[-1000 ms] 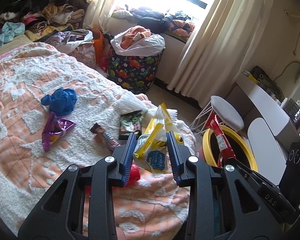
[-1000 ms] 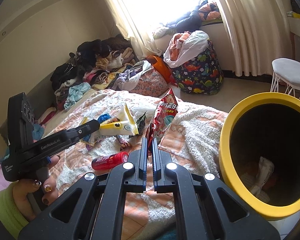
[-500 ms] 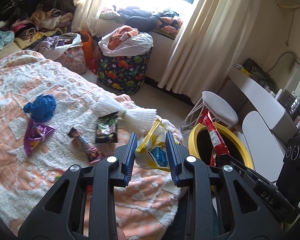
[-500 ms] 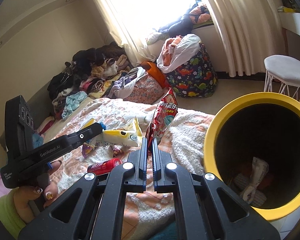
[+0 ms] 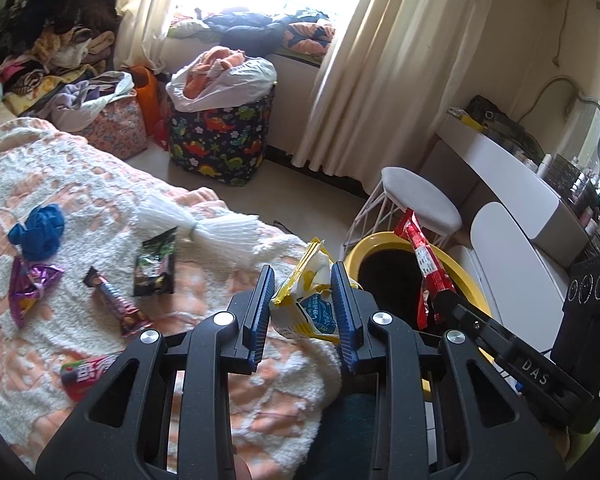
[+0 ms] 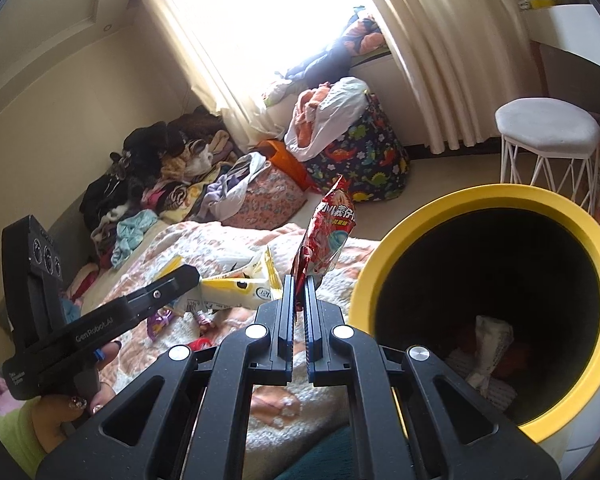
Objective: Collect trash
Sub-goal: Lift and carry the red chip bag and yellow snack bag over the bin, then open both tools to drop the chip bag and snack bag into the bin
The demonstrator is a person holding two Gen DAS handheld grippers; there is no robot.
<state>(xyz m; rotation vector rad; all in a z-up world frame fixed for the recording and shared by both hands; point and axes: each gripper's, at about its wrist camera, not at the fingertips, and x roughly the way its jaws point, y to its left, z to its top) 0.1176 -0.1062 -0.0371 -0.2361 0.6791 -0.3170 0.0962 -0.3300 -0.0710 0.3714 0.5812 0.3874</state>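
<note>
My left gripper is shut on a crumpled yellow and white snack bag, held over the bed's edge just left of the yellow-rimmed bin. My right gripper is shut on a red snack packet, upright, just left of the bin. The red packet also shows in the left wrist view over the bin's mouth. The yellow bag shows in the right wrist view. Paper trash lies in the bin.
On the bed lie a blue wad, a purple wrapper, a brown bar wrapper, a dark green packet, a red can and white netting. A white stool stands behind the bin.
Both grippers have moved right toward the bin with their packets. The bin looms larger in both views, and the red packet is now over its rim.
</note>
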